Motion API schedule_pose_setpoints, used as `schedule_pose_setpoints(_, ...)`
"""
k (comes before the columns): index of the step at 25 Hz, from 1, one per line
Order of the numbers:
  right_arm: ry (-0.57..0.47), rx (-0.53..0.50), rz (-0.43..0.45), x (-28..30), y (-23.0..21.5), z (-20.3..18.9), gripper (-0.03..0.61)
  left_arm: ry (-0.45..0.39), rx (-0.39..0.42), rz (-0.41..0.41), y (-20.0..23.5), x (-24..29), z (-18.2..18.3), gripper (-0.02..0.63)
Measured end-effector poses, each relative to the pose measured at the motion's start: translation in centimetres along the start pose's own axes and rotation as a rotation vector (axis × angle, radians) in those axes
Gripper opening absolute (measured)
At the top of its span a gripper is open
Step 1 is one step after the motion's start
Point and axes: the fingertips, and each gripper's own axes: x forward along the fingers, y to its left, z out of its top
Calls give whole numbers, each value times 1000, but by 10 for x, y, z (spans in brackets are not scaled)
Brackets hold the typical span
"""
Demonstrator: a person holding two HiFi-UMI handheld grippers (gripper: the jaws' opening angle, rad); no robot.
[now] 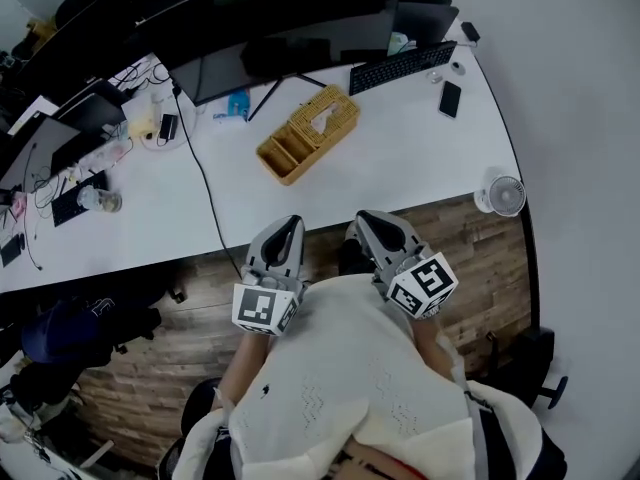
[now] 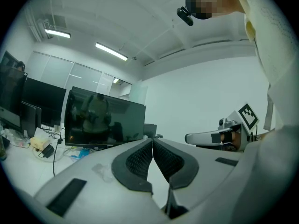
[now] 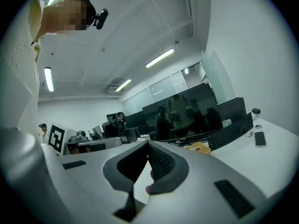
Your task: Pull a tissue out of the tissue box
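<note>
Tissue box (image 1: 308, 133): yellow, woven, on white table (image 1: 420, 158), in front of monitor (image 1: 280, 18), left of keyboard (image 1: 402, 66); well apart from both grippers
Left gripper (image 1: 289, 225): jaws closed tip to tip, nothing between; held close to torso, by table's near edge
Right gripper (image 1: 368, 218): jaws closed, nothing held; just beside left gripper

Your left gripper (image 2: 153, 141) fills the bottom of the frame, jaws pinched together tip to tip. Behind it there's a dark monitor (image 2: 105, 124) mid-left. Your right gripper (image 2: 219, 136) pokes in at the right edge, and there's a ceiling light (image 2: 111, 51) upper left.
</note>
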Motion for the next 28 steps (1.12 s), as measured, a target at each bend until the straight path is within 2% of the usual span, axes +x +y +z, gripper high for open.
schedule_pose_setpoints(13,57,-72,98,26,-89,36,2,-19,-6,97,-1,98,13,15)
schedule_pose_setpoints(18,89,-97,137,31,-121,40,2,-17,-6,128,-6,127,8,15)
schedule_pose_setpoints(23,103,-90,158,35,-141,39,2,-5,1,160,-5,143,2,15)
schedule_pose_setpoints(28,106,-87,178,41,-143,38,2,8,5,181,4,150,3,15)
